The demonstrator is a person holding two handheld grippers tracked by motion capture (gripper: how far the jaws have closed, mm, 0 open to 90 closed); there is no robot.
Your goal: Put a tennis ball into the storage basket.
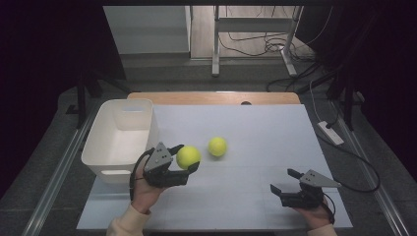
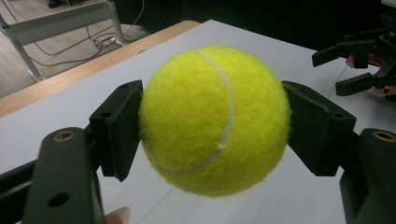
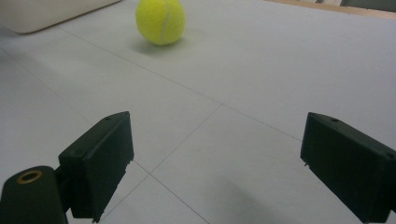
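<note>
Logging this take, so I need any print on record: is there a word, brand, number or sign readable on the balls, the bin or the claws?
None can be read.
Held tennis ball in the left claw: only its white seam, no brand visible.
Second tennis ball on the table: no print visible.
White bin: plain.
Right claw: no markings visible.

1. The bin (image 1: 120,140) sits on the bench (image 1: 265,123) at its left edge, around mid-depth.
2. Just right of the bin, the left claw (image 1: 185,156) has a ball (image 1: 188,157) between its jaws, lifted off the bench.
3. The second ball (image 1: 217,146) lies on the bench just right of that one, near the middle.
4. The right claw (image 1: 284,181) is over by the front right corner, well apart from both balls.
</note>
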